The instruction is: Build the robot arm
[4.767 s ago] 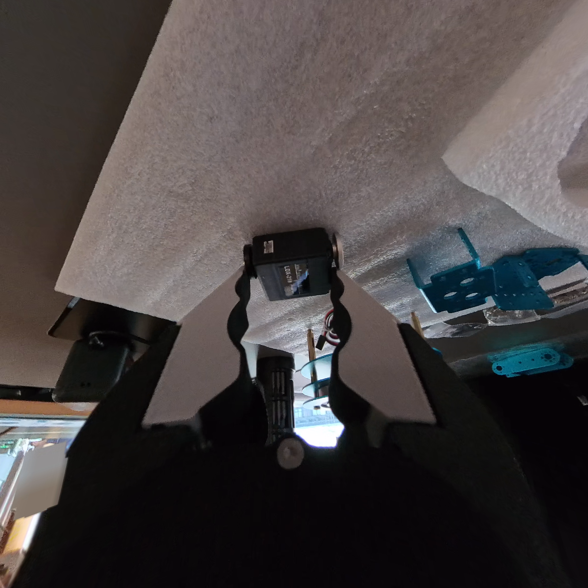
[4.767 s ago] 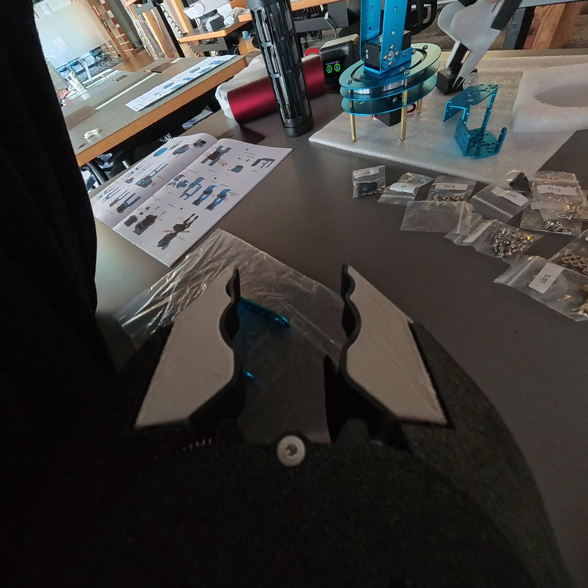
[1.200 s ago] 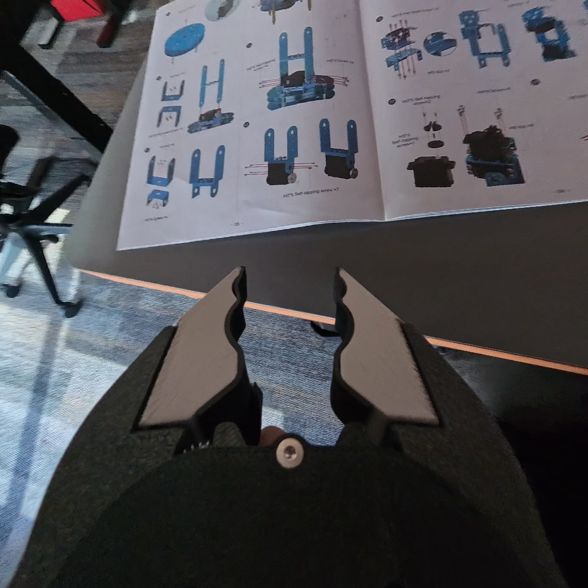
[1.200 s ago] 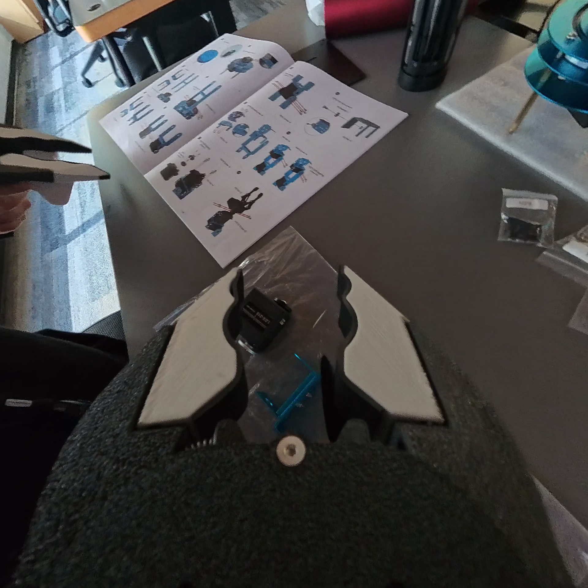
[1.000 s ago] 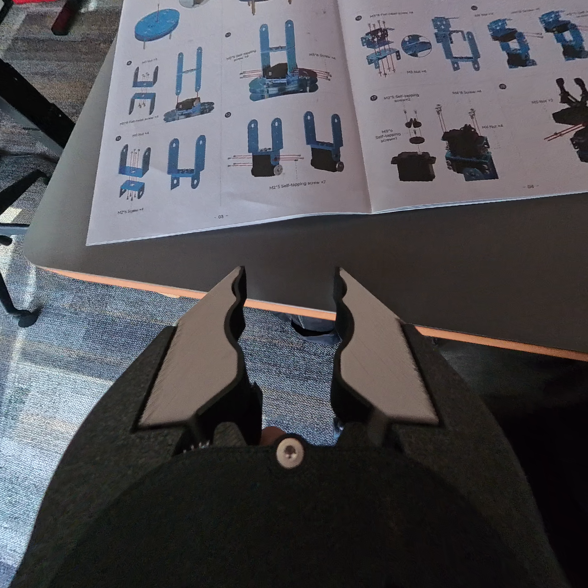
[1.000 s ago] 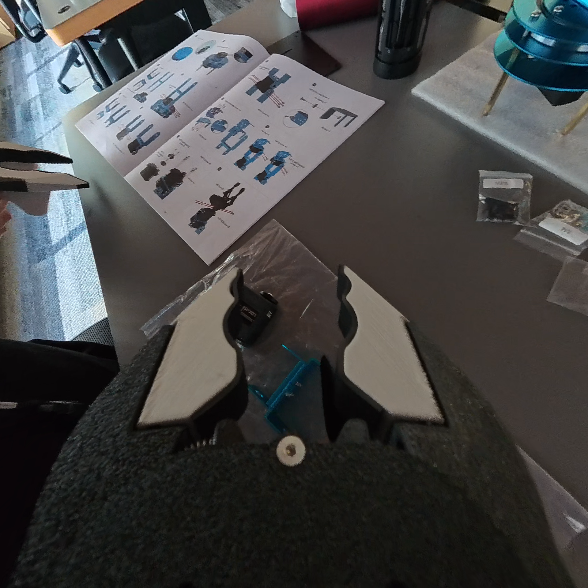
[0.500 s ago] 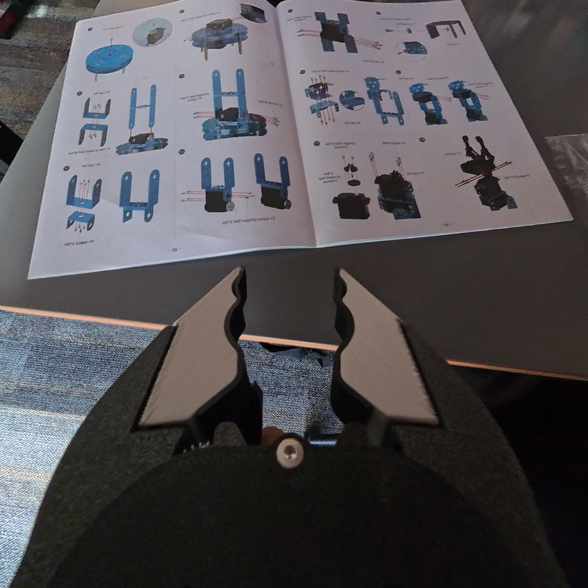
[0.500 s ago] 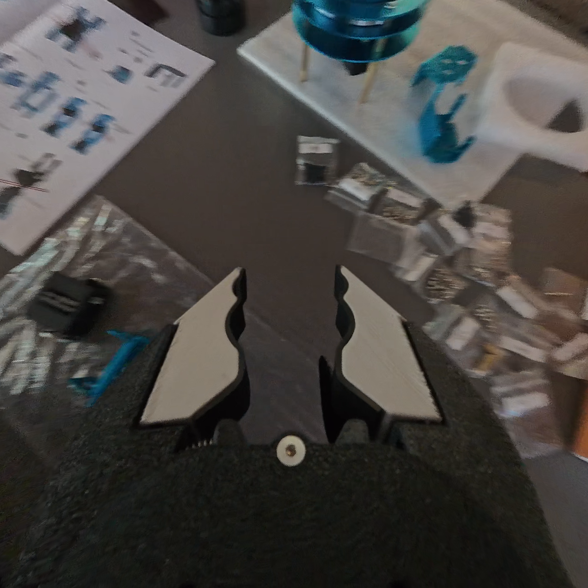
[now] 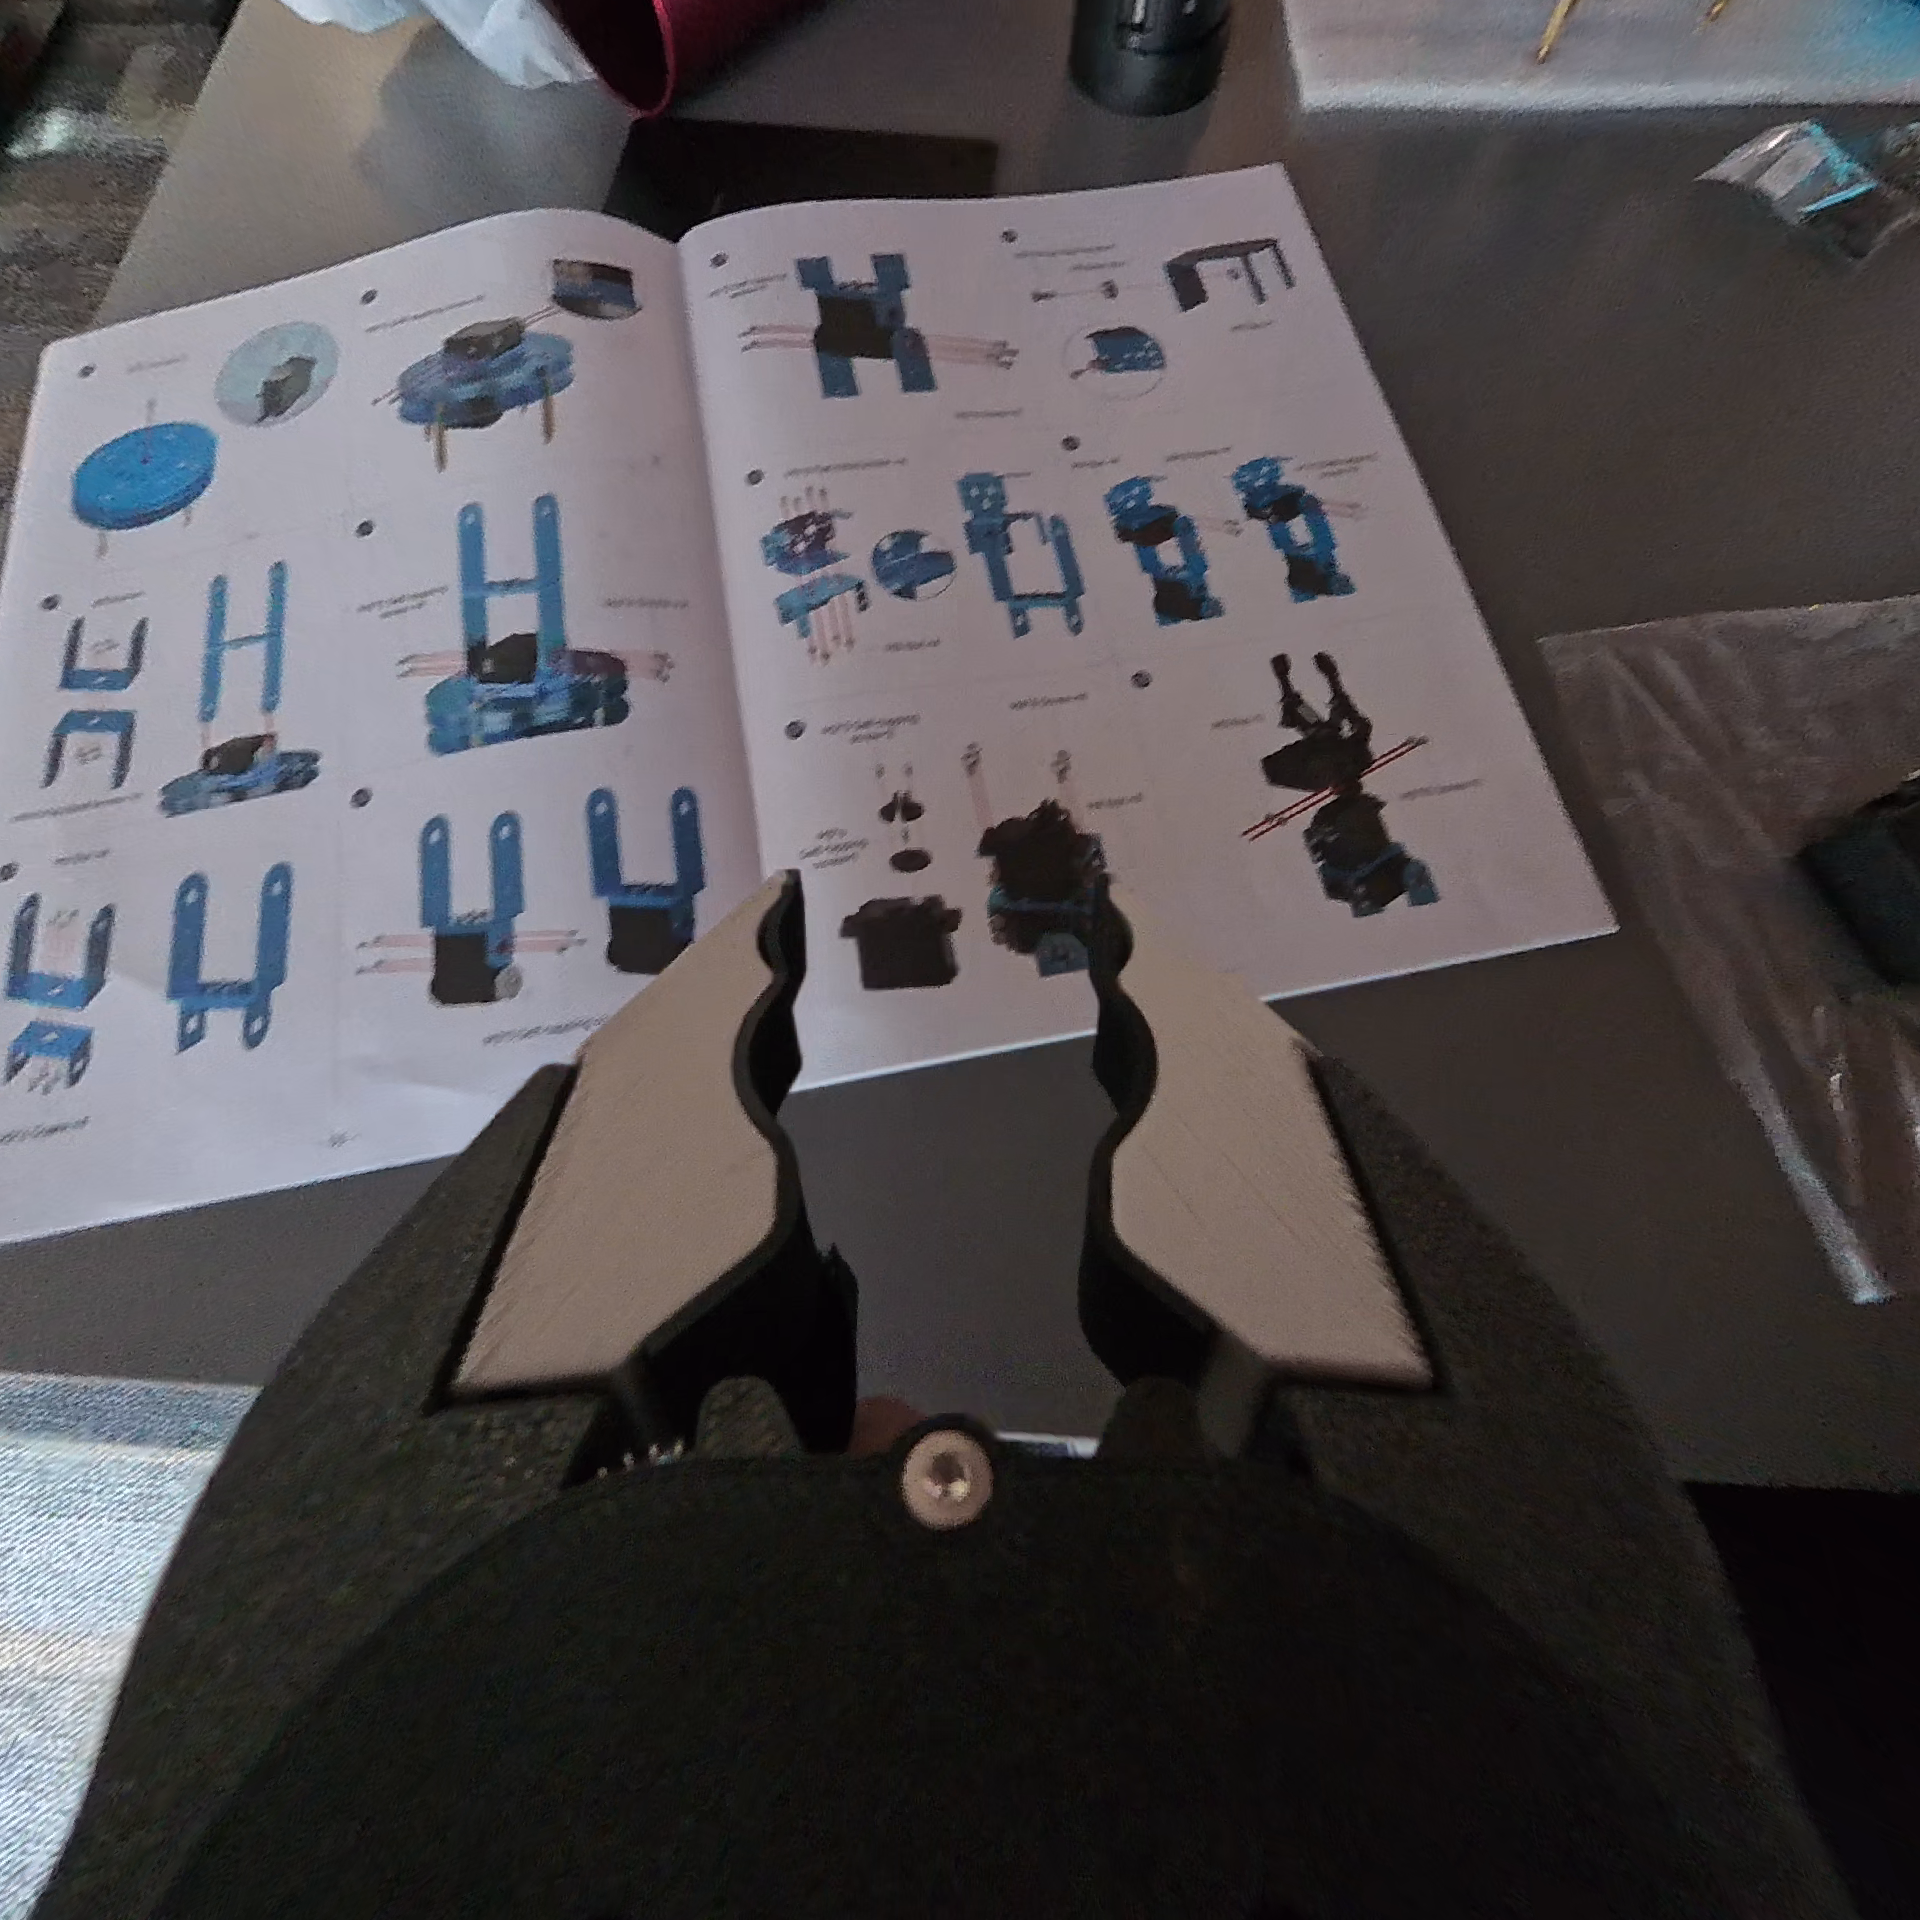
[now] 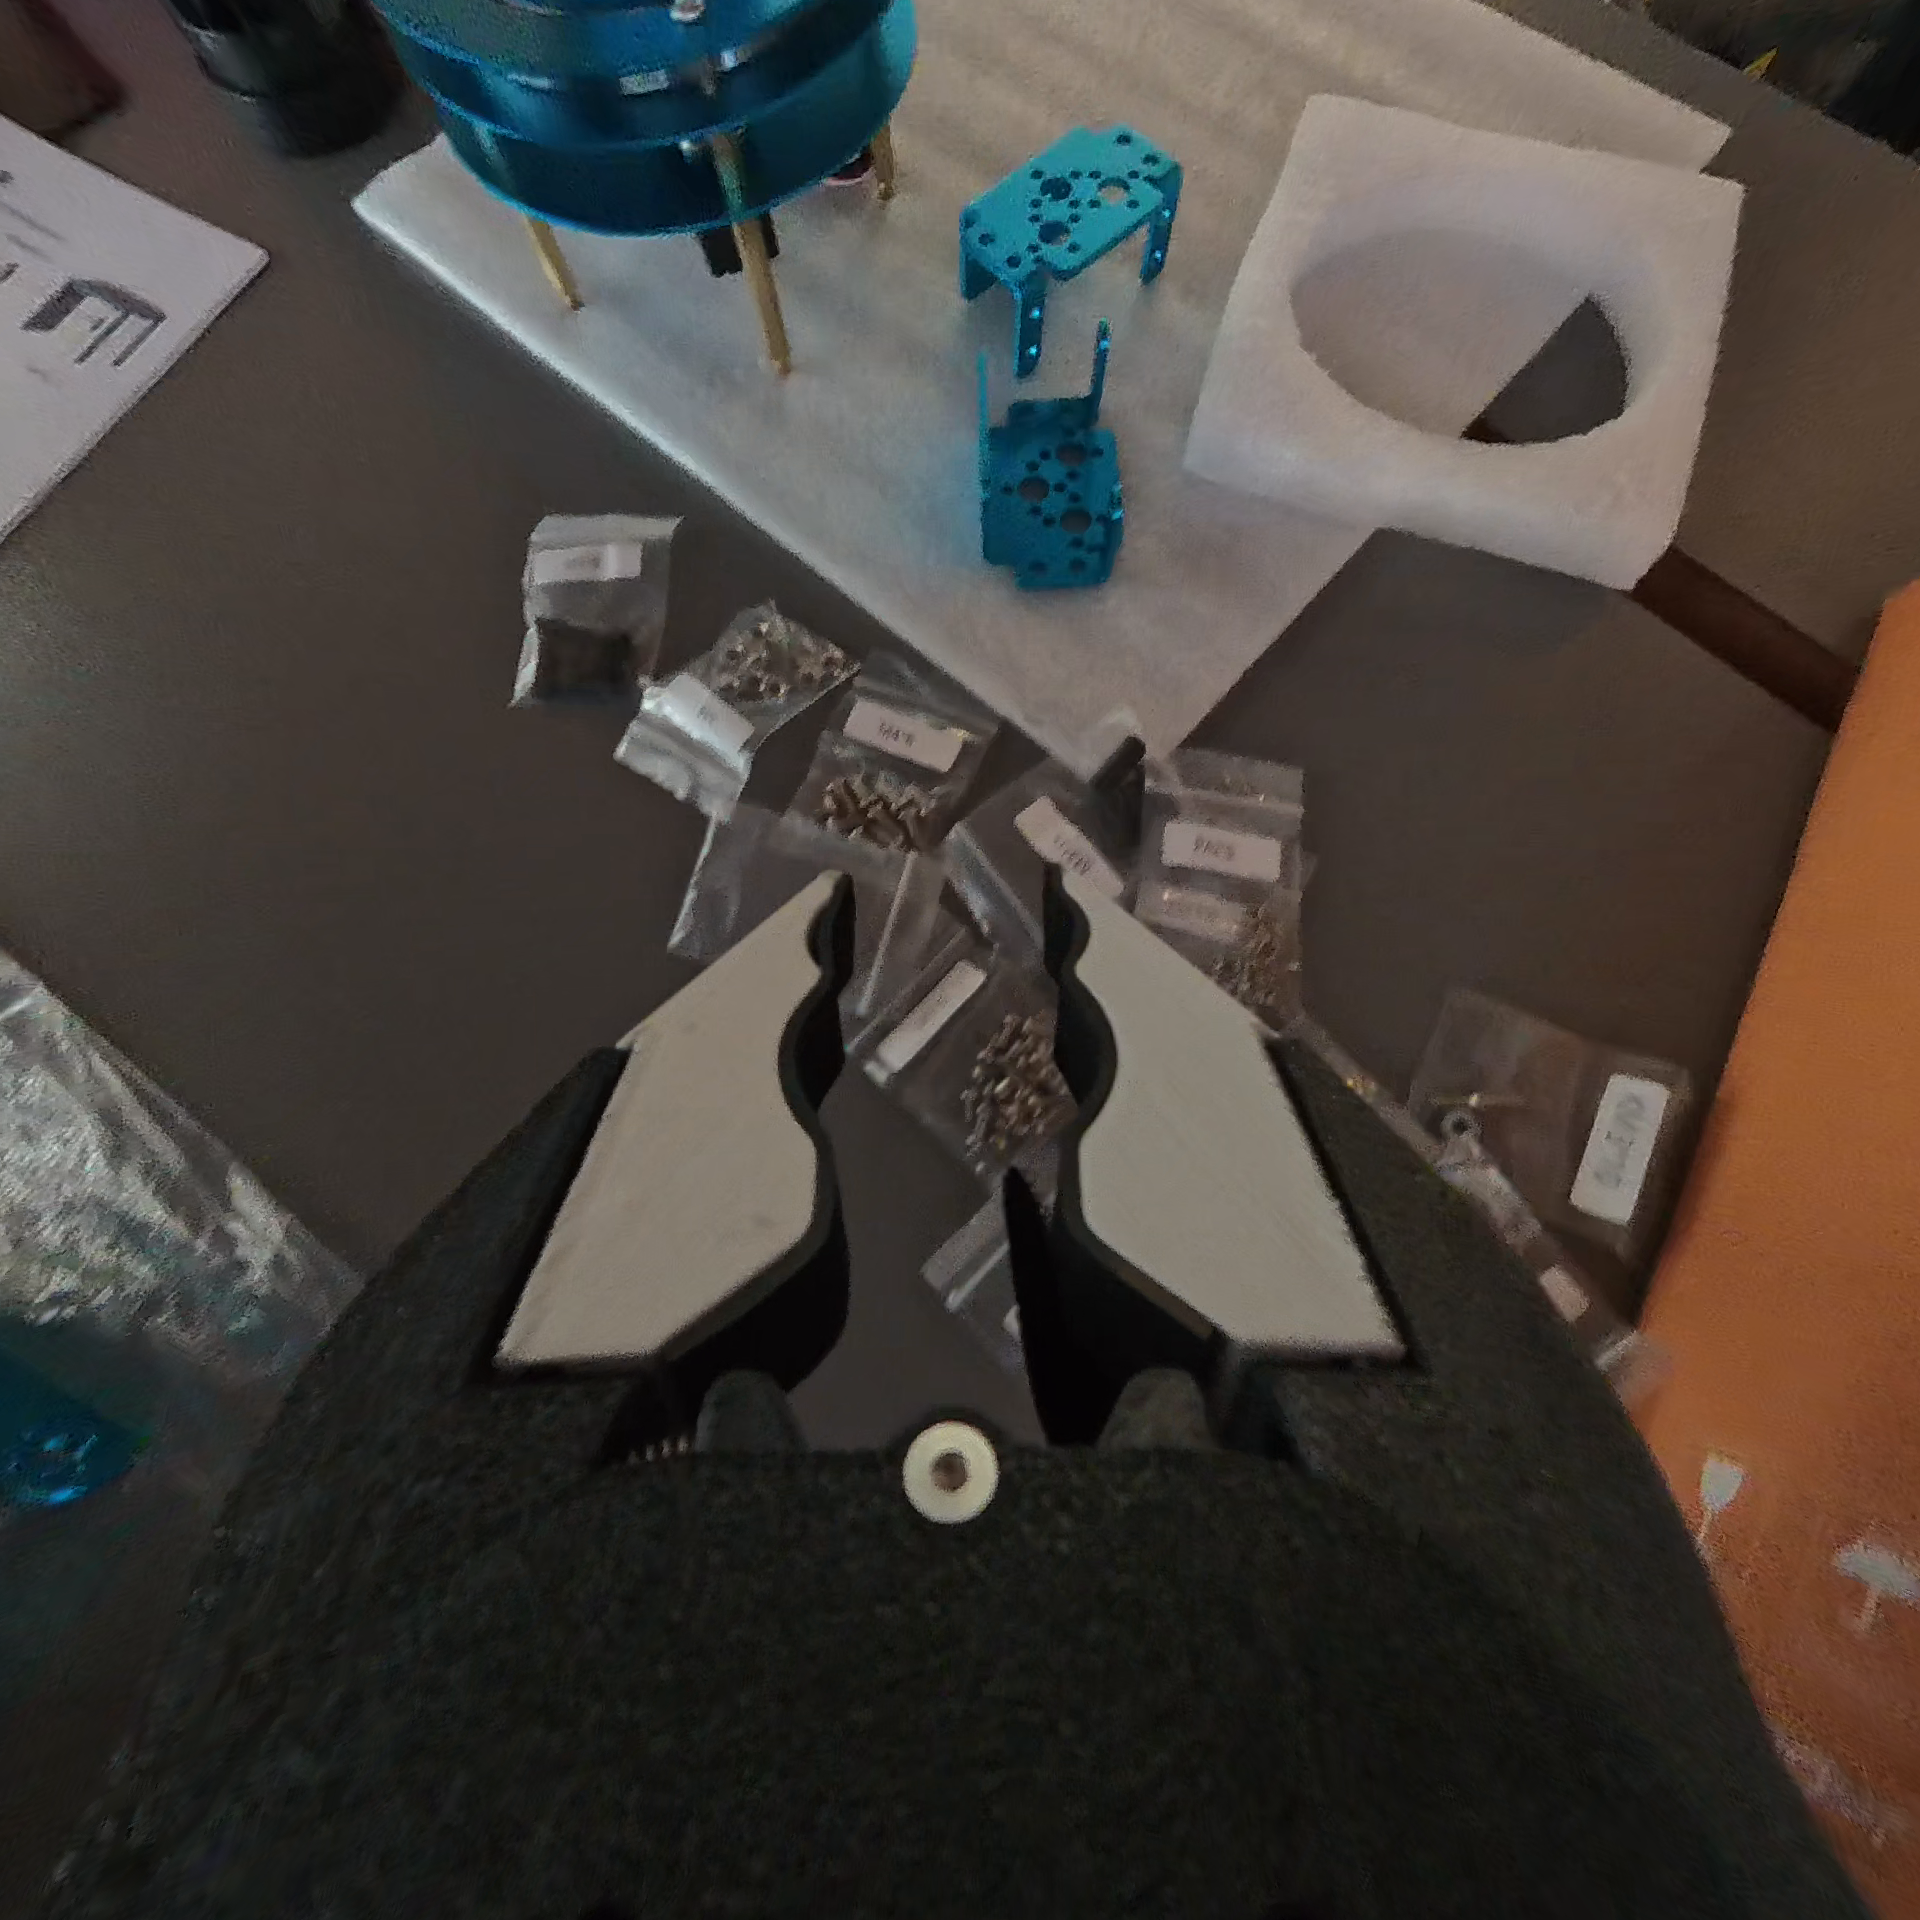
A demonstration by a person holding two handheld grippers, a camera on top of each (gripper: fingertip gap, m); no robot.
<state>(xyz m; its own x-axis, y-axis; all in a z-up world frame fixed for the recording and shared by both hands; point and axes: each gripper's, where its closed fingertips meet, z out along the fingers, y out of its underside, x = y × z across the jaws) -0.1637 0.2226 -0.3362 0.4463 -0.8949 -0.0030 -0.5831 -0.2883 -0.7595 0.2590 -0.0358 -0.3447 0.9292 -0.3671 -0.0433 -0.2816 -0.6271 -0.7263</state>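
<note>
My left gripper [image 9: 951, 899] is open and empty, held over the near edge of an open instruction booklet [image 9: 623, 623] that lies flat on the grey table [image 9: 1558, 1195]. To its right lies a clear plastic bag [image 9: 1714, 831] with a black servo [image 9: 1870, 914] on it. My right gripper [image 10: 945, 888] is open and empty, its jaws fairly close together, just above a cluster of several small clear bags of screws [image 10: 883, 769]. One screw bag [image 10: 997, 1060] shows between its fingers.
A white foam sheet [image 10: 883, 436] carries a blue round base on brass standoffs [image 10: 665, 114] and two blue brackets [image 10: 1049, 499]. A foam block with a round cutout [image 10: 1455, 343] sits behind. An orange surface [image 10: 1818, 1143] borders the right. A red cylinder [image 9: 665, 52] stands beyond the booklet. Tip to tip, the grippers are about 50 cm apart. My left gripper is the nearer one to the red cylinder [image 9: 665, 52]: about 30 cm, against 50 cm.
My left gripper has moved forward from the table edge to over the booklet. My right gripper has swung right from the plastic bag to the screw bags, and its jaws have narrowed.
</note>
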